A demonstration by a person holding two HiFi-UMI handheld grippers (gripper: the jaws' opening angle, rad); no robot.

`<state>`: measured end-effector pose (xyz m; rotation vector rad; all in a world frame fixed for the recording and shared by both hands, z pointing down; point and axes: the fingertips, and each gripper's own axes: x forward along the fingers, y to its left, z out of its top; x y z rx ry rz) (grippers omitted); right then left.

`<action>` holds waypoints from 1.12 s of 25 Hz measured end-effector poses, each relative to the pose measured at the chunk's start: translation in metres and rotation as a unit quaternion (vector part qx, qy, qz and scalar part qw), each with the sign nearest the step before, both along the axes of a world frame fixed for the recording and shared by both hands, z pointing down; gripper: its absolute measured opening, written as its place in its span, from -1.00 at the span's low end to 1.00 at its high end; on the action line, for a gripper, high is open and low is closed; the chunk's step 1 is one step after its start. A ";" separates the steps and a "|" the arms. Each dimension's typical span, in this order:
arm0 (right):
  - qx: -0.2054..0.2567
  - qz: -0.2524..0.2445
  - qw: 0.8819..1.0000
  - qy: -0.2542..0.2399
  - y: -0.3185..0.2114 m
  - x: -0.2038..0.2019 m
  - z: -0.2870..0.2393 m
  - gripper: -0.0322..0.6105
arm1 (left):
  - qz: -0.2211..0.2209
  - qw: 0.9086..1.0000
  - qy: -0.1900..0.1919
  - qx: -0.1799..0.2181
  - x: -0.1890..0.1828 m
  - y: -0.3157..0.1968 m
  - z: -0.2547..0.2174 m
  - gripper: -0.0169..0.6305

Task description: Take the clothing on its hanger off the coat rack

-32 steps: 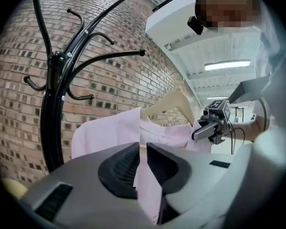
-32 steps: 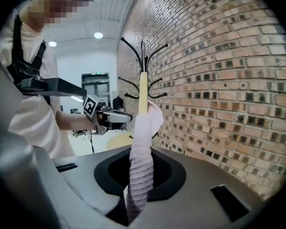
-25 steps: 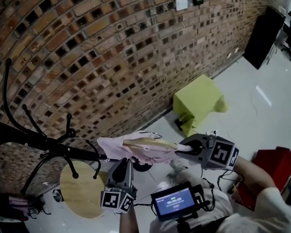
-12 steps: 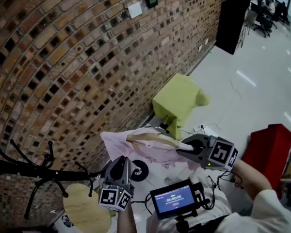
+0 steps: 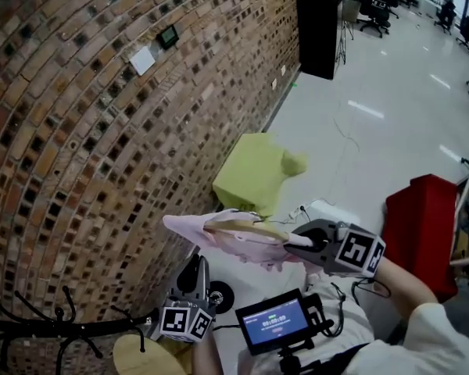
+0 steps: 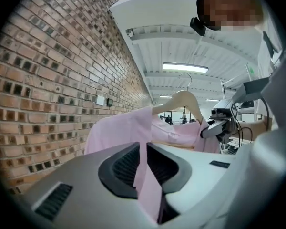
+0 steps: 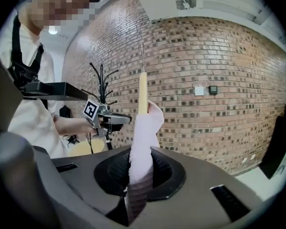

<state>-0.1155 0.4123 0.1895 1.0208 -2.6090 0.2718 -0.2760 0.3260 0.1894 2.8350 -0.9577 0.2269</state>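
With the left gripper (image 5: 196, 262) and the right gripper (image 5: 291, 241) both clamped on the pink clothing (image 5: 219, 235), we carry it on its hanger (image 5: 236, 225) well away from the coat rack (image 5: 55, 324), now left behind at the corner, so the taking-off is probably finished.
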 end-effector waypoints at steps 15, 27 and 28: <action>0.000 0.112 0.994 0.000 0.051 0.188 0.017 -0.84 | 0.098 0.995 -0.015 0.001 0.191 0.022 0.008 -0.80; 0.025 0.193 0.981 -0.008 0.113 0.317 0.028 -0.84 | 0.176 0.984 -0.016 0.004 0.348 0.068 0.020 -0.80; 0.024 0.199 0.980 -0.008 0.118 0.325 0.029 -0.84 | 0.182 0.983 -0.016 0.004 0.358 0.072 0.023 -0.80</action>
